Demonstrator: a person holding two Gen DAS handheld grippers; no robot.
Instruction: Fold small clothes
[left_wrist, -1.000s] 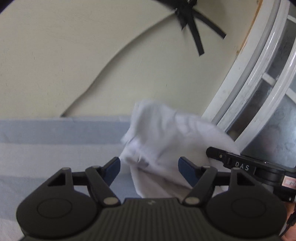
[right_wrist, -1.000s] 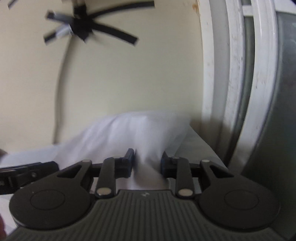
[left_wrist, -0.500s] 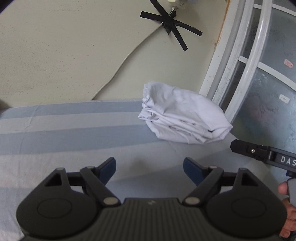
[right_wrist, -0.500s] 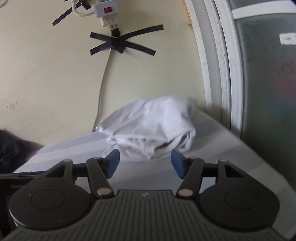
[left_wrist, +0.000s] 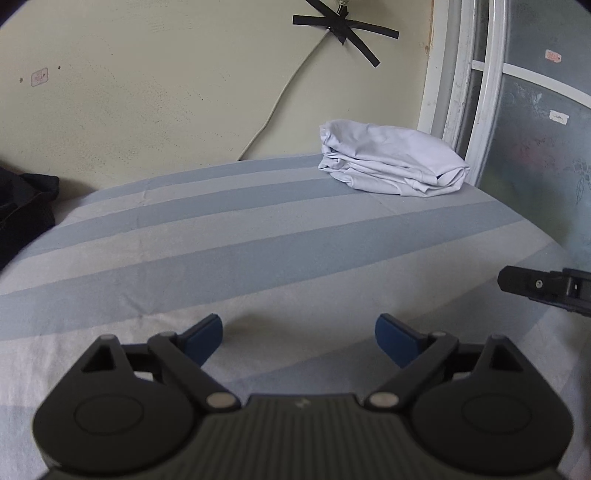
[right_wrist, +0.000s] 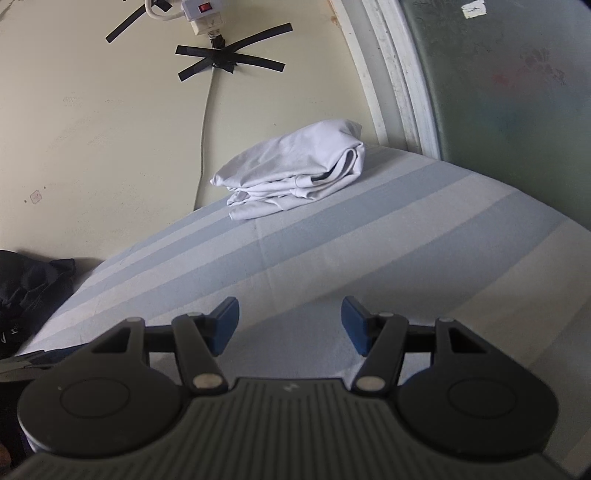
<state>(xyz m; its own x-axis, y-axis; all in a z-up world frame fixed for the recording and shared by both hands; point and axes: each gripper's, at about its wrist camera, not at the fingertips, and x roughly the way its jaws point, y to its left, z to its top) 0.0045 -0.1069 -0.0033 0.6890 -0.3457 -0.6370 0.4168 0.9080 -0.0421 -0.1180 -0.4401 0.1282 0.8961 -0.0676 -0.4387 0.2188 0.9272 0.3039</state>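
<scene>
Both grippers have backed away from the folded white garment (left_wrist: 393, 162), left parked in the corner by the window frame (left_wrist: 476, 110), clear of the striped sheet (left_wrist: 258, 240). Left gripper (left_wrist: 298, 338) is opening, empty; right gripper (right_wrist: 290, 325) spread, empty.

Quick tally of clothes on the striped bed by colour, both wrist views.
White folded cotton garment, far corner beside the window frame: 1
Dark crumpled garment, at the bed's left edge: 1
Total: 2
</scene>
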